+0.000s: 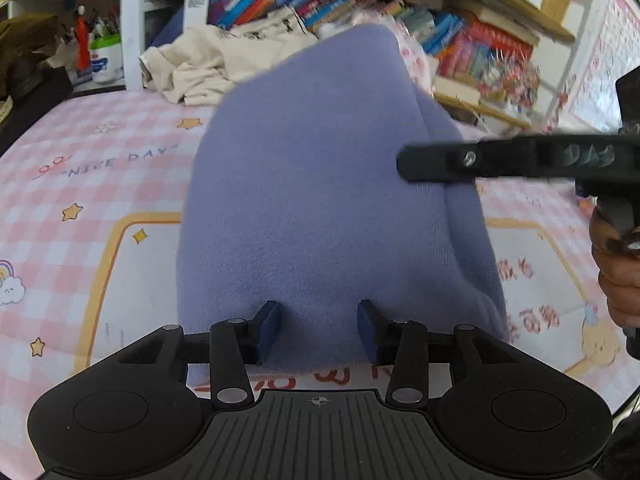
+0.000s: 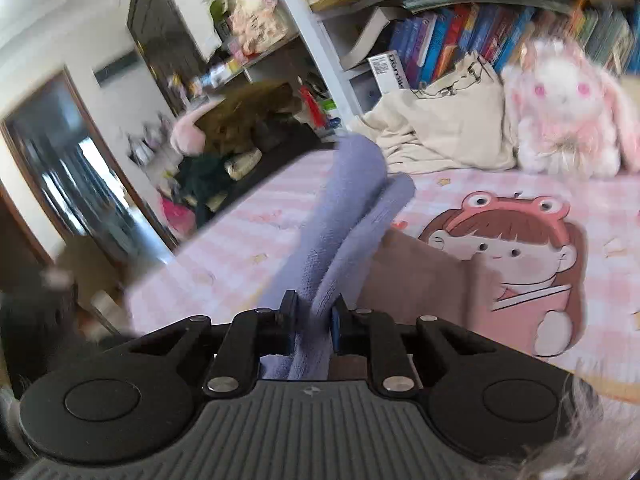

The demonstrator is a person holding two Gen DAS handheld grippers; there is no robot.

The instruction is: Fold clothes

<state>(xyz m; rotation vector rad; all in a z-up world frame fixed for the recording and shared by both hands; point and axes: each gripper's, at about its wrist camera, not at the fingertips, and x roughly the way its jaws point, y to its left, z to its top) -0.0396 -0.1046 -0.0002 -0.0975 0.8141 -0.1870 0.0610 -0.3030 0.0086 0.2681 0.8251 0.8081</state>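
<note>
A lavender knit garment (image 1: 320, 200) is folded over and held up above the pink checked bed sheet (image 1: 100, 168). My left gripper (image 1: 319, 330) is open, its blue pads on either side of the garment's near edge. My right gripper (image 2: 314, 320) is shut on a bunched fold of the same lavender garment (image 2: 344, 216). The right gripper also shows in the left wrist view (image 1: 404, 164), reaching in from the right against the cloth. A brown garment (image 2: 420, 276) lies on the sheet just right of the right gripper.
A cream garment (image 1: 208, 60) is heaped at the back of the bed, seen too in the right wrist view (image 2: 440, 132). A pink plush rabbit (image 2: 568, 112) sits beside it. Bookshelves (image 1: 480, 40) stand behind. The bed's edge (image 2: 192, 252) drops to cluttered floor at left.
</note>
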